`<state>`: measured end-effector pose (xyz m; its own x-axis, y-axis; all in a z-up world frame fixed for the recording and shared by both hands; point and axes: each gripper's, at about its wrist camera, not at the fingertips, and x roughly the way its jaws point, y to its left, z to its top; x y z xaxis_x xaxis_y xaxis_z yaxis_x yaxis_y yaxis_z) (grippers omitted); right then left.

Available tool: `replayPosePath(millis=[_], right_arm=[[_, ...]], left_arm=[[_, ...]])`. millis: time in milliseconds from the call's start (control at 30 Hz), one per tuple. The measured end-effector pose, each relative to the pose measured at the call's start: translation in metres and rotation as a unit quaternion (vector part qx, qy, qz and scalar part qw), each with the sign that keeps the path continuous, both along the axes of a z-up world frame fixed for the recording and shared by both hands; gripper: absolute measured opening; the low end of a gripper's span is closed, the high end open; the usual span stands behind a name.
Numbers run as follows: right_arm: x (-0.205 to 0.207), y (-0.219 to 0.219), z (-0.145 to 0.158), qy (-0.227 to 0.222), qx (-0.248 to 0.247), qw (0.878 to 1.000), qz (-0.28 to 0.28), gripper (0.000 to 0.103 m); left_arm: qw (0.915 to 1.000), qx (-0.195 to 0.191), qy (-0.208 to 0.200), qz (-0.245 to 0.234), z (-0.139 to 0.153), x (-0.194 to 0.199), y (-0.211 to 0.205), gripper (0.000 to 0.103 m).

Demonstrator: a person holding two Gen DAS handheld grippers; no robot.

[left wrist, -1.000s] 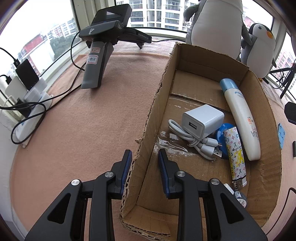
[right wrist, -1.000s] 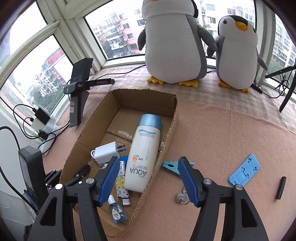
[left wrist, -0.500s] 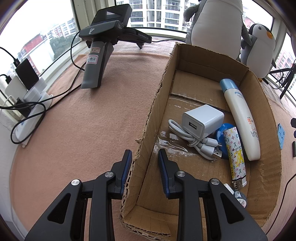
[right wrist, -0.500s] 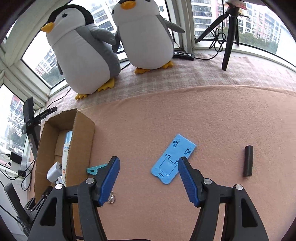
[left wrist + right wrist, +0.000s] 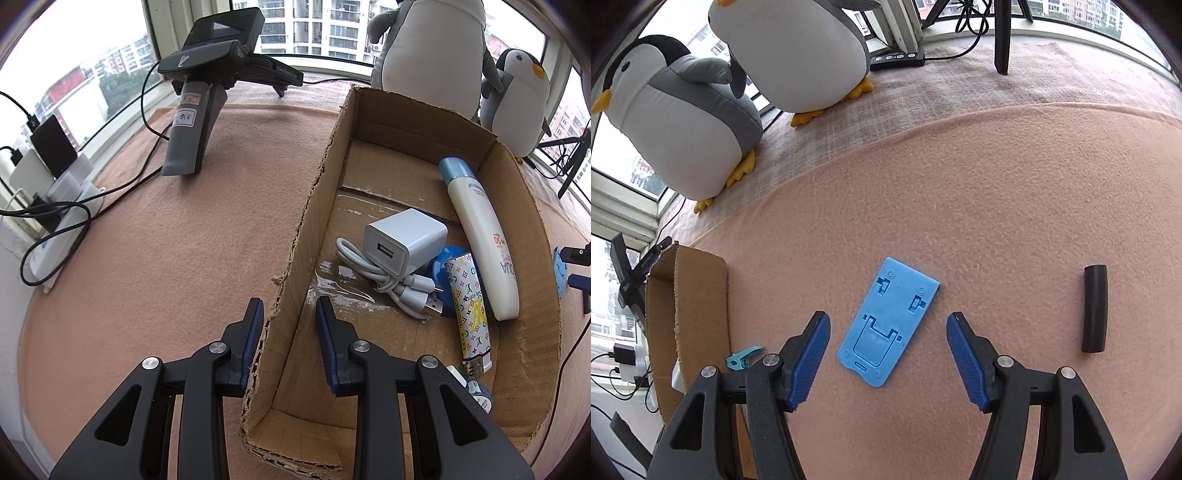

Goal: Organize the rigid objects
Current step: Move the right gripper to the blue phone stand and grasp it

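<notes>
A cardboard box lies on the pink cloth and holds a white charger with cable, a sunscreen bottle, a patterned lighter and a small bottle. My left gripper straddles the box's left wall, jaws a little apart, left pad against the cardboard. My right gripper is open, its jaws either side of a flat blue phone stand on the cloth. A black cylinder lies to the right. A teal clip lies beside the box.
Two plush penguins stand at the back by the windows. A grey handheld device on a stand, cables and a power strip sit to the left. A tripod leg and a black power strip are at the far edge.
My right gripper has swung away from the box to the right and come down over the blue phone stand. My left gripper has stayed on the box wall.
</notes>
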<state>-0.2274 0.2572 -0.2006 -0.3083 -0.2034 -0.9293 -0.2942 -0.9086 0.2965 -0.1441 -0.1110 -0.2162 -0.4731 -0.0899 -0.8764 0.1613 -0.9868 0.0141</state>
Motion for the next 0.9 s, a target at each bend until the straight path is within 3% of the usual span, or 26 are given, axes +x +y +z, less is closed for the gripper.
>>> replayPosePath(millis=[333, 500, 700, 733, 900], right_arm=[[-0.019, -0.027, -0.003, -0.003, 0.036, 0.998, 0.045, 0.061], [-0.021, -0.051, -0.003, 0.005, 0.072, 0.993, 0.093, 0.053], [-0.007, -0.075, -0.005, 0.021, 0.148, 0.977, 0.152, 0.038], [-0.005, -0.076, -0.005, 0.024, 0.150, 0.976, 0.158, 0.034], [0.003, -0.071, -0.004, 0.029, 0.136, 0.976, 0.166, 0.033]], left_arm=[[1.0000, 0.000, 0.000, 0.000, 0.000, 0.000, 0.000, 0.027], [1.0000, 0.001, 0.000, 0.001, 0.000, 0.000, 0.000, 0.027], [1.0000, 0.001, 0.000, 0.000, 0.000, 0.000, 0.000, 0.027], [1.0000, 0.001, 0.000, 0.000, 0.000, 0.000, -0.001, 0.027], [1.0000, 0.002, 0.000, 0.000, 0.000, 0.000, -0.001, 0.027]])
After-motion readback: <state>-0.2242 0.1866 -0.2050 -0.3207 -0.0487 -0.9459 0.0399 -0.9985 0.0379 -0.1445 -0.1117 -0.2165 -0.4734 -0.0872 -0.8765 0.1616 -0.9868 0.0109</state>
